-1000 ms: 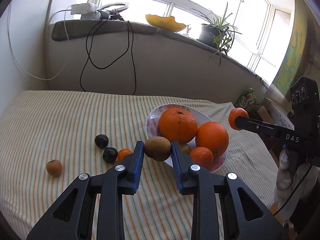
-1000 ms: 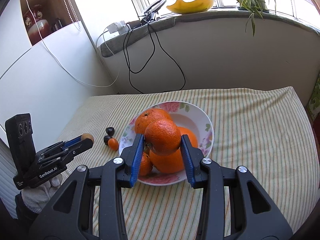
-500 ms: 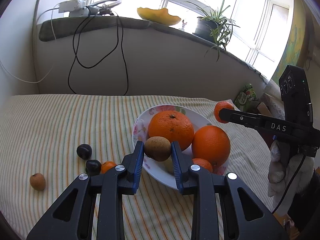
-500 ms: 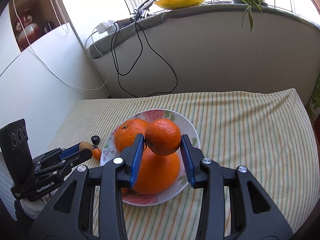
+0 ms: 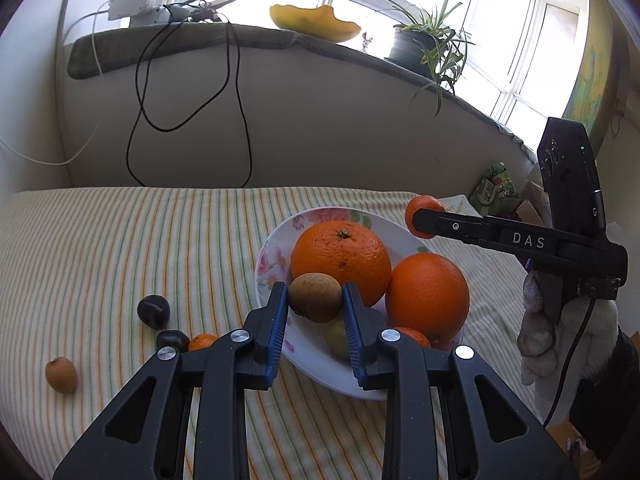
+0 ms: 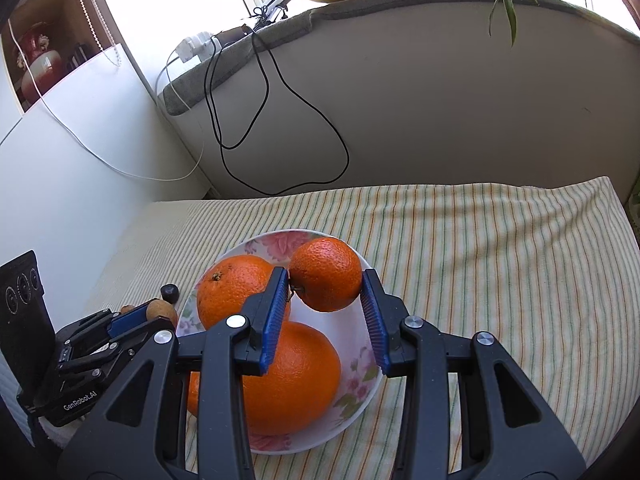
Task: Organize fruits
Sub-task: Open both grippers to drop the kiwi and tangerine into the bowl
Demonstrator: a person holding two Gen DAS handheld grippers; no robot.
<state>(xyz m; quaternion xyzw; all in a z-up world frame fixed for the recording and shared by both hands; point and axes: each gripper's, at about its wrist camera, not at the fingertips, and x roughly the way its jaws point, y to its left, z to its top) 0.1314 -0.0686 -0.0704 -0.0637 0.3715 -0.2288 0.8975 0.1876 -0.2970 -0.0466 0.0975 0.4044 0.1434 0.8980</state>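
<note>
My left gripper (image 5: pixel 315 300) is shut on a brown kiwi (image 5: pixel 315 297) and holds it over the near left rim of a flowered plate (image 5: pixel 276 248). The plate holds two large oranges (image 5: pixel 340 258), (image 5: pixel 427 292), a small mandarin (image 5: pixel 412 336) and a pale fruit. My right gripper (image 6: pixel 325 276) is shut on a mandarin (image 6: pixel 326 274) above the plate's far side (image 6: pixel 280 240). It shows in the left wrist view (image 5: pixel 420 216) at the right. Two dark plums (image 5: pixel 153 311), (image 5: pixel 172 340), a small orange fruit (image 5: pixel 202 342) and a small brown fruit (image 5: pixel 61 375) lie on the cloth to the plate's left.
A striped cloth (image 5: pixel 120 240) covers the table. A grey wall with hanging black cables (image 5: pixel 240 120) runs behind it. The sill above carries a potted plant (image 5: pixel 424 44) and a yellow dish (image 5: pixel 314 24). A white cabinet (image 6: pixel 80 160) stands left.
Both grippers have moved forward with their fruit. The kiwi now hangs over the plate's rim, and the mandarin has gone further over the plate.
</note>
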